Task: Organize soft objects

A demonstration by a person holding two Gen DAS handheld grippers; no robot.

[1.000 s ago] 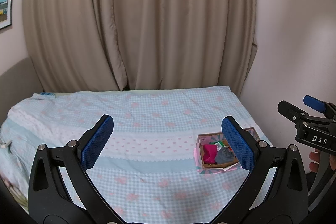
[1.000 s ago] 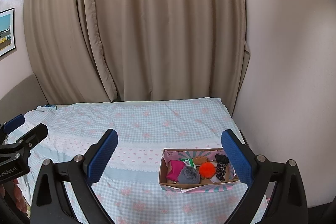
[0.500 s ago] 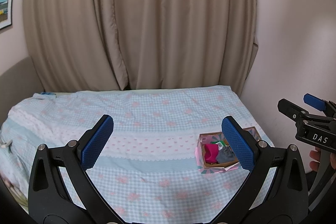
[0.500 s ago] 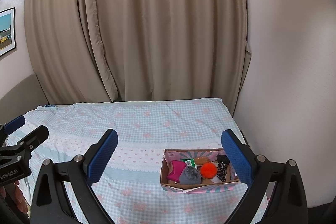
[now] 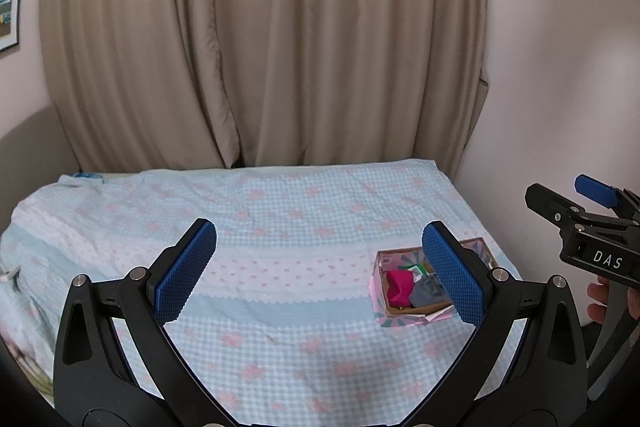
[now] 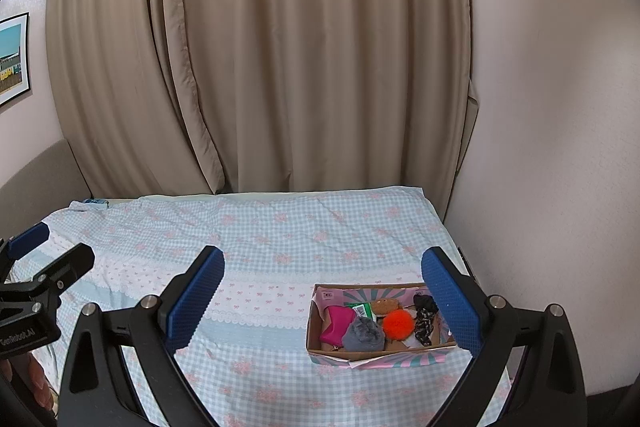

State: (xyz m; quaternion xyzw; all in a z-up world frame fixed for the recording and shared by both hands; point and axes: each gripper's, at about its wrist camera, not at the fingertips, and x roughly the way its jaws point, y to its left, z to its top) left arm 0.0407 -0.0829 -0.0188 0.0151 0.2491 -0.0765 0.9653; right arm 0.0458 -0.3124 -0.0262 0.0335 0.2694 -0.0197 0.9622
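A shallow cardboard box (image 6: pixel 312 323) (image 5: pixel 378 301) with pink patterned sides lies on the right part of the bed. Inside lie a magenta pouch (image 6: pixel 336 323) (image 5: pixel 399 286), a grey fluffy ball (image 6: pixel 363 334) (image 5: pixel 428 291), an orange pompom (image 6: pixel 397 323), a black patterned scrunchie (image 6: pixel 424 319), a brown soft item (image 6: pixel 385 305) and a green packet (image 6: pixel 362 308). My left gripper (image 5: pixel 320 275) hovers open above the bed, left of the box. Held open above the box's left side is my right gripper (image 6: pixel 324 299). Neither holds anything.
The bed carries a blue checked cover (image 6: pixel 280 239) with pink flowers. Beige curtains (image 6: pixel 260 67) hang behind it and a wall (image 6: pixel 552 147) bounds the right side. A framed picture (image 6: pixel 12 59) hangs at the left. A hand (image 5: pixel 600 303) holds the right gripper's handle.
Both views have shifted only slightly; the box sits a touch lower and further right in the right wrist view. Both grippers have stayed open.
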